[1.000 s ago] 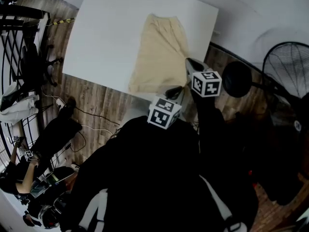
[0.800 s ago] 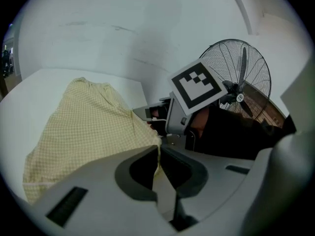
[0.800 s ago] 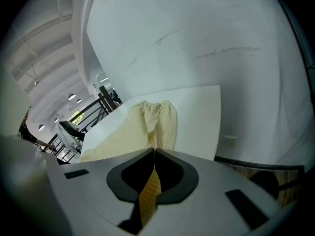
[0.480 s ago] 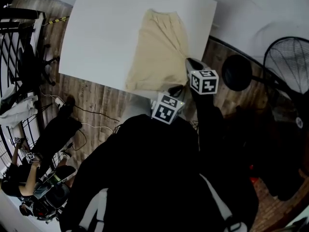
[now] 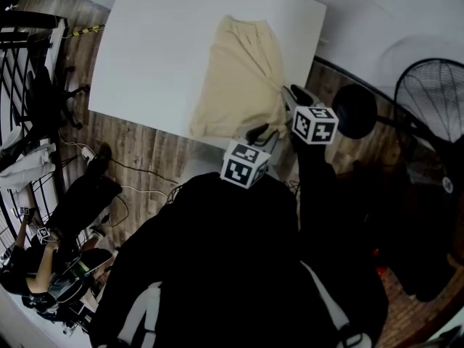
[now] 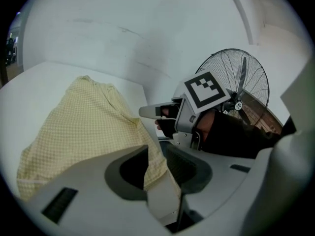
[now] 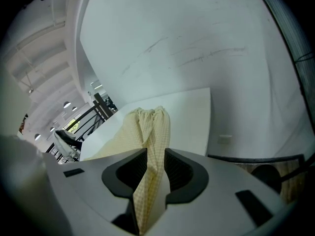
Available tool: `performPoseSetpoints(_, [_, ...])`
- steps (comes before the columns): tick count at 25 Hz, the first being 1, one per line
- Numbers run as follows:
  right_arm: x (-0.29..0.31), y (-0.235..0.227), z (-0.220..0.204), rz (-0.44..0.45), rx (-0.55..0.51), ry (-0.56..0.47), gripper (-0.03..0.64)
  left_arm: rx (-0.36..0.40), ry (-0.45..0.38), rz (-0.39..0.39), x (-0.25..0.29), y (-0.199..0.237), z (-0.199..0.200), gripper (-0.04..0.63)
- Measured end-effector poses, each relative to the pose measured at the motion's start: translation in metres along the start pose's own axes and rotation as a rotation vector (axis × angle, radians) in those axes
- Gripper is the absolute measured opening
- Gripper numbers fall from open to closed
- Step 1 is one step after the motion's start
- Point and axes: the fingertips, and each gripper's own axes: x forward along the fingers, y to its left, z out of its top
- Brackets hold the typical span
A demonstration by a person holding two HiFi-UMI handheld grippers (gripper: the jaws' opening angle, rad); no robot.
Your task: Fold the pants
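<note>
Left gripper (image 6: 156, 165) – jaws pinched shut on the near hem corner of the pale yellow, fine-checked cloth pants (image 6: 83, 127). Right gripper (image 7: 149, 178) – jaws likewise closed, with a ridge of the same cloth running up between them. Both claws are loaded; neither is empty.

Location: the pants (image 5: 243, 78) lie lengthwise on the white rectangular table (image 5: 156, 46), gathered waistband at the far end, leg ends at the near edge, toward the table's right side. In the head view your left gripper (image 5: 259, 132) sits at the near right corner and your right gripper (image 5: 296, 95) just beyond it on the right-hand edge.

Step in hand, as judged: lifting that right edge to carry it over.
- Raise both claws together so the edge between them stays straight and lightly taut.
- Lift only enough to clear the lower layer; a high lift likely drags the waistband.
- Sweep level across and line edge on edge before letting go.
- Thin cloth – expect it to sag and crease if the two claws drift closer.

Surface: smooth, matte, bare apart from the pants. Room: wood-plank floor (image 5: 141, 147), a black pedestal fan (image 5: 433, 96) to your right, white walls behind the table.
</note>
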Motion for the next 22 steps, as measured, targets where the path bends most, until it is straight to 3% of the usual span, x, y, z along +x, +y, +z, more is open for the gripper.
performPoseSetpoints(13, [0.018, 0.011, 0.043, 0.000, -0.055, -0.023, 0.091, -0.054, -0.117, 0.144, -0.030, 0.071, 0.059, 0.097])
performPoseSetpoints(22, [0.037, 0.016, 0.077, 0.000, -0.075, -0.046, 0.091, -0.046, -0.173, 0.227, -0.044, 0.130, 0.109, 0.097])
